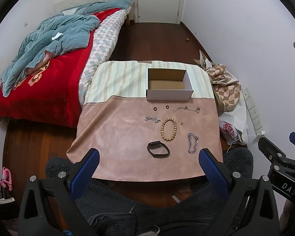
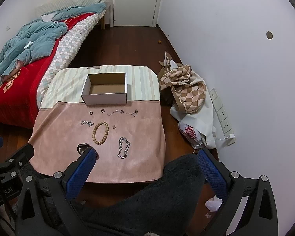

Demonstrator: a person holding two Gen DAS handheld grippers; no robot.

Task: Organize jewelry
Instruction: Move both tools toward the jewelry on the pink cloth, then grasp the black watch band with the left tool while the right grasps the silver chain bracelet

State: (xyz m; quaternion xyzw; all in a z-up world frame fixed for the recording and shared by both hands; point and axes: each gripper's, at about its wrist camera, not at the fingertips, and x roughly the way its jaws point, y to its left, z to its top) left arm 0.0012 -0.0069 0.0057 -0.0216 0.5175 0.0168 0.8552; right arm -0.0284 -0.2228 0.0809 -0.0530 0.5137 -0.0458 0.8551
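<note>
Jewelry lies on a small table's pink cloth: a wooden bead bracelet, a silver chain bracelet, a black band, partly hidden in the right view, two dark rings, a thin chain and a silver cluster. An empty white cardboard box stands behind them. My left gripper and right gripper are open, empty, held back above the table's near edge.
A bed with red blanket and blue quilt is left of the table. A checkered cloth pile and bags lie on the floor at right, by a power strip. My dark fleece lap is below. A door is at the back.
</note>
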